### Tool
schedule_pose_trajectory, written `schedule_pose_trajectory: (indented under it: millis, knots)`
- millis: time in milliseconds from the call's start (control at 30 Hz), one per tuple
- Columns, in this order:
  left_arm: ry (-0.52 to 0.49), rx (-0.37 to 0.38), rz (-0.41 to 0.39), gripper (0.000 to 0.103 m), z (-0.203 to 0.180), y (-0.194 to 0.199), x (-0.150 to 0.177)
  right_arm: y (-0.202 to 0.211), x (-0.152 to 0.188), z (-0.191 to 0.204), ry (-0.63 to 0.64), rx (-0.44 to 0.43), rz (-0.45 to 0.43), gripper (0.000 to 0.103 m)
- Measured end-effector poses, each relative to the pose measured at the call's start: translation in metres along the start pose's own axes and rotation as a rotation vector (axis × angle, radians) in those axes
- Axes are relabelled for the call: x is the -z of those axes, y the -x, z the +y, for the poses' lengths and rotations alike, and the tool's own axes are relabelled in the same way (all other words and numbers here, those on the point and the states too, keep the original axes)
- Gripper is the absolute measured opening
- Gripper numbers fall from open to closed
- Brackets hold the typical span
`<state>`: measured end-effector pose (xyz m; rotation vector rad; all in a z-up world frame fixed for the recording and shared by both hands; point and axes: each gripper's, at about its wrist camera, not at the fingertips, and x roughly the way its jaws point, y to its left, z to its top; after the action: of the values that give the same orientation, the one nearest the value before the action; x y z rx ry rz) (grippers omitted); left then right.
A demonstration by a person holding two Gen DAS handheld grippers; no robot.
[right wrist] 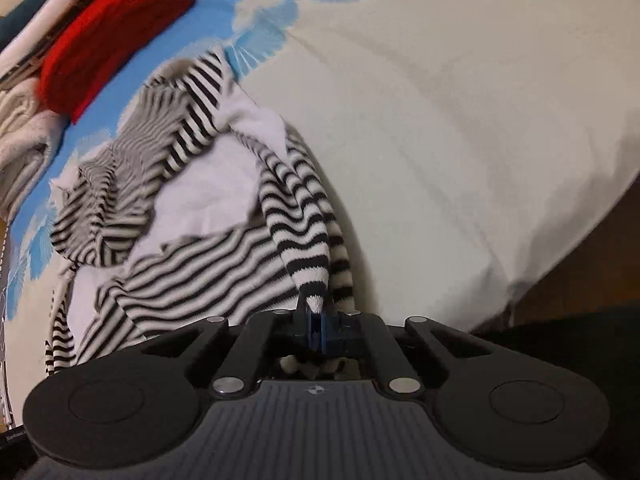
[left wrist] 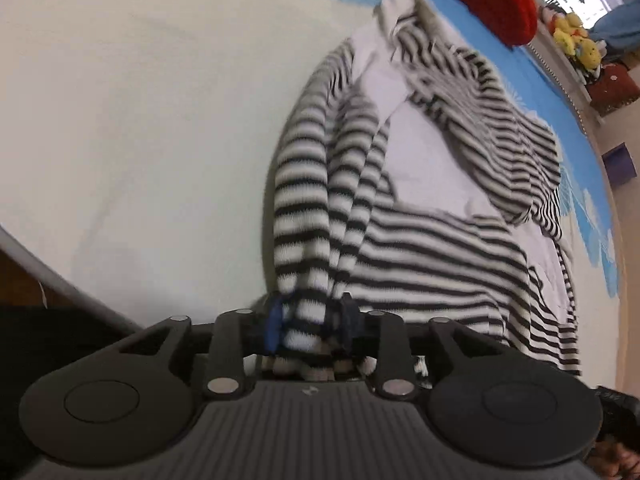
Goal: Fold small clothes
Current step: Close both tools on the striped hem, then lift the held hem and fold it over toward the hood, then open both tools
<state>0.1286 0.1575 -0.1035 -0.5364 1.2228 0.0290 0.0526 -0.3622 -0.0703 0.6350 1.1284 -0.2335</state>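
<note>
Closest in, the left hand-held gripper point(left wrist: 310, 326) is clamped on a thick bunched roll of the striped top point(left wrist: 420, 240), and the right hand-held gripper point(right wrist: 318, 320) is pinched nearly closed on a thin tip of the same garment, probably a sleeve end or hem corner.

- Top looks like a soft, light knit: limp, stretchy, no stiffness, likely to sag and twist between the two grips. White lining shows where it's turned over.
- Rest of it lies crumpled ahead of both hand-held grippers on the bed sheet point(left wrist: 140, 120), far sleeve folded back on itself.
- Better holds, judging from this: flat hem corners or shoulder seams, not bunched rolls.
- Beyond the top: red knit item point(right wrist: 112, 36) and a stack of clothes point(right wrist: 24, 128), near but apart from the far sleeve. Could crowd spreading that way. Sheet on the outer side of each hand-held gripper is bare.
</note>
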Motion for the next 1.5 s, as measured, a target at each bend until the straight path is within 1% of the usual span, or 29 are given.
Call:
schedule_pose_trajectory:
  millis: [67,200,267,300,333,367,433,500,533,567,600,633,667,700,767,800,833,900,933,1000,1067,1200,1233,1400,1467,1500]
  knots:
    - [-0.008,-0.004,-0.002,0.033,-0.001,-0.001,0.001,-0.008,0.003,0.000,0.004,-0.010,0.039,0.008]
    - [-0.034,-0.022,-0.005,0.033,-0.003,0.000,0.002,-0.015,0.006,0.005,0.044,0.006,0.054,0.009]
    - [-0.047,-0.028,-0.007,0.027,-0.004,0.000,0.002,-0.016,0.006,0.006,0.044,0.004,0.058,0.009]
    - [-0.058,-0.026,-0.012,0.016,-0.004,0.001,0.002,-0.016,0.006,0.007,0.046,0.003,0.060,0.009]
    - [-0.064,-0.020,-0.026,0.012,-0.005,0.003,0.002,-0.016,0.006,0.008,0.053,0.001,0.062,0.009]
    - [-0.073,-0.017,-0.051,0.012,-0.007,0.008,0.002,-0.015,0.006,0.010,0.063,-0.002,0.061,0.007]
    - [-0.099,-0.020,-0.090,0.012,-0.012,0.015,0.002,-0.010,0.005,0.011,0.076,-0.003,0.032,0.003]
    - [-0.087,-0.016,-0.093,0.013,-0.011,0.016,0.001,-0.004,0.002,0.011,0.083,-0.020,0.006,0.003]
    - [-0.071,-0.012,-0.084,0.016,-0.009,0.014,0.001,-0.002,0.001,0.011,0.080,-0.031,0.003,0.003]
    - [-0.063,-0.011,-0.068,0.018,-0.007,0.011,0.001,-0.002,0.001,0.010,0.076,-0.037,0.010,0.005]
    - [-0.060,-0.009,-0.041,0.025,-0.006,0.007,0.001,-0.004,0.000,0.009,0.071,-0.038,0.021,0.008]
    - [-0.059,-0.016,-0.024,0.028,-0.005,0.004,0.002,-0.007,0.001,0.008,0.065,-0.027,0.036,0.009]
    - [-0.063,-0.028,-0.022,0.028,-0.005,0.003,0.003,-0.012,0.002,0.007,0.065,-0.019,0.061,0.013]
    - [-0.071,-0.037,-0.022,0.028,-0.005,0.002,0.003,-0.016,0.004,0.007,0.067,-0.018,0.080,0.015]
    - [-0.076,-0.042,-0.024,0.028,-0.006,0.002,0.003,-0.019,0.005,0.009,0.074,-0.007,0.085,0.015]
    - [-0.076,-0.040,-0.027,0.023,-0.006,0.002,0.003,-0.019,0.005,0.010,0.081,-0.006,0.084,0.015]
    - [-0.079,-0.035,-0.030,0.014,-0.006,0.003,0.003,-0.018,0.005,0.011,0.086,-0.009,0.081,0.015]
    - [-0.096,-0.033,-0.060,0.010,-0.011,0.009,0.002,-0.015,0.006,0.012,0.089,-0.015,0.070,0.006]
    - [-0.112,-0.034,-0.080,0.009,-0.014,0.014,0.001,-0.012,0.006,0.013,0.092,-0.023,0.058,0.004]
    - [-0.126,-0.011,-0.118,0.009,-0.022,0.028,-0.002,-0.002,0.003,0.016,0.099,-0.042,0.016,0.003]
    - [-0.151,0.038,-0.171,0.008,-0.031,0.052,-0.005,0.015,-0.001,0.019,0.099,-0.083,-0.037,0.003]
    - [-0.222,0.115,-0.281,0.005,-0.045,0.108,-0.004,0.068,-0.012,0.022,0.102,-0.199,-0.166,0.003]
    - [-0.226,0.133,-0.297,0.003,-0.047,0.121,-0.003,0.080,-0.013,0.022,0.105,-0.218,-0.190,0.003]
    - [-0.240,0.237,-0.367,0.003,-0.041,0.196,0.004,0.165,-0.007,0.022,0.159,-0.349,-0.310,0.002]
    - [-0.265,0.250,-0.380,0.003,-0.042,0.211,0.006,0.189,-0.004,0.019,0.158,-0.397,-0.337,0.002]
    - [-0.264,0.253,-0.371,0.003,-0.042,0.211,0.006,0.198,-0.003,0.018,0.165,-0.408,-0.350,0.002]
